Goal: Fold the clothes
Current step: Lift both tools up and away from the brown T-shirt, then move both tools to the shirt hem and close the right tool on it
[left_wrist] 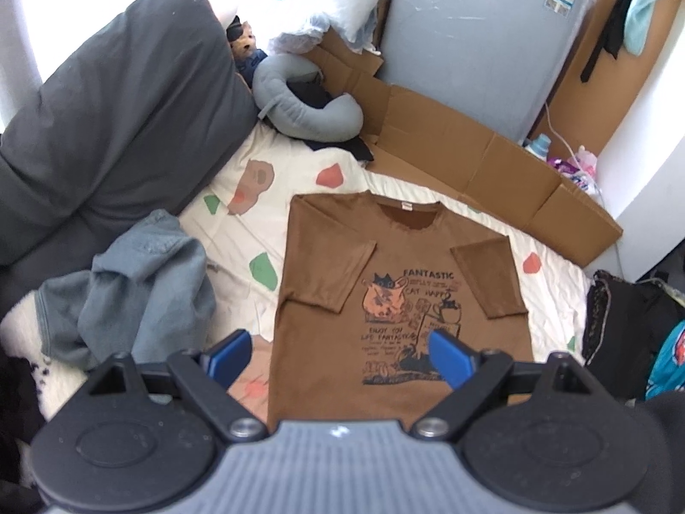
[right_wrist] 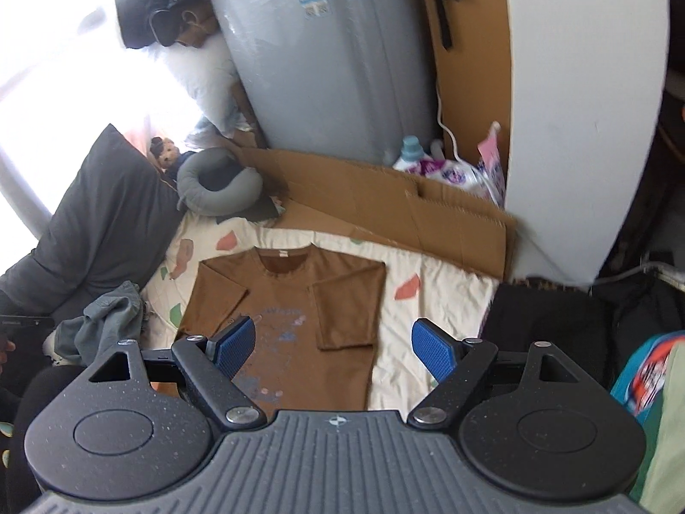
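Note:
A brown T-shirt (left_wrist: 398, 282) with a cat print lies flat on the patterned cream bedsheet (left_wrist: 257, 222), collar at the far end, both sleeves folded inward over the chest. My left gripper (left_wrist: 338, 355) hovers open above the shirt's lower half, blue pads spread wide and empty. In the right wrist view the same brown T-shirt (right_wrist: 291, 312) lies ahead and below. My right gripper (right_wrist: 334, 351) is open over the shirt's lower right edge, holding nothing. A crumpled grey-blue garment (left_wrist: 137, 287) lies left of the shirt.
A dark grey pillow (left_wrist: 115, 120) leans at the left. A grey neck pillow (left_wrist: 299, 107) and flattened cardboard (left_wrist: 479, 171) lie beyond the shirt. A grey wrapped mattress (right_wrist: 325, 60) stands behind. Dark clothes (right_wrist: 552, 325) and a teal bag (right_wrist: 642, 377) sit at the right.

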The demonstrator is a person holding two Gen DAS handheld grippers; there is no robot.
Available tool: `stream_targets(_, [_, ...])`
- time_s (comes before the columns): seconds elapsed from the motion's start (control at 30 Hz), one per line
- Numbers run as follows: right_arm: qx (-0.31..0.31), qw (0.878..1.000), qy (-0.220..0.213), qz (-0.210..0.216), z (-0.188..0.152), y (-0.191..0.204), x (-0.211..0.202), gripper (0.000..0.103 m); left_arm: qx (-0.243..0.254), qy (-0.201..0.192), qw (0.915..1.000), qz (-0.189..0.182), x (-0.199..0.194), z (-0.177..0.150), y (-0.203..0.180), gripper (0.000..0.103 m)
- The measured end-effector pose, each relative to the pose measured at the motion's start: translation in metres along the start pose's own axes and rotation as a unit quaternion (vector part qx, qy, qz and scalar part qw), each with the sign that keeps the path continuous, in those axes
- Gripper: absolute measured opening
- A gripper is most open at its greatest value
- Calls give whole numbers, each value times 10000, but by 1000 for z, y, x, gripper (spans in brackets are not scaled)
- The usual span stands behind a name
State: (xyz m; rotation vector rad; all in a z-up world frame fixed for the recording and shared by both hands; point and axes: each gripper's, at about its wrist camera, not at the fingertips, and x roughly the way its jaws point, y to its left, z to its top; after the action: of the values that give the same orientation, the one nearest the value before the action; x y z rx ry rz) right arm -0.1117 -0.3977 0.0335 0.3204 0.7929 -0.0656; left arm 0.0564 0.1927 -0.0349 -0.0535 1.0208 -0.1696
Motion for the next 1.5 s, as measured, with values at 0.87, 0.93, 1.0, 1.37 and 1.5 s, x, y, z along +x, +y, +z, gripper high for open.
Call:
stream_targets(0.87, [698, 9969, 364, -63, -193, -58, 121, 74, -497, 306, 9981, 176, 83, -119, 43, 77])
stream_targets(0.93, [767, 9960, 462, -6, -208, -60, 132, 69, -545, 413, 9975, 187, 92, -128, 50, 75])
stream_targets(1.0, [829, 9950, 562, 45, -223, -61, 143, 63, -574, 501, 9969, 204, 102, -137, 57, 70])
stream_targets(1.37, [954, 9864, 1306, 294, -305, -55, 208, 45, -829, 1182, 9889, 361, 146, -187, 82, 60])
stream_targets(1.5, [884, 9822, 1617, 368, -328, -48, 233, 35, -935, 1328, 9858, 427, 155, -196, 86, 60])
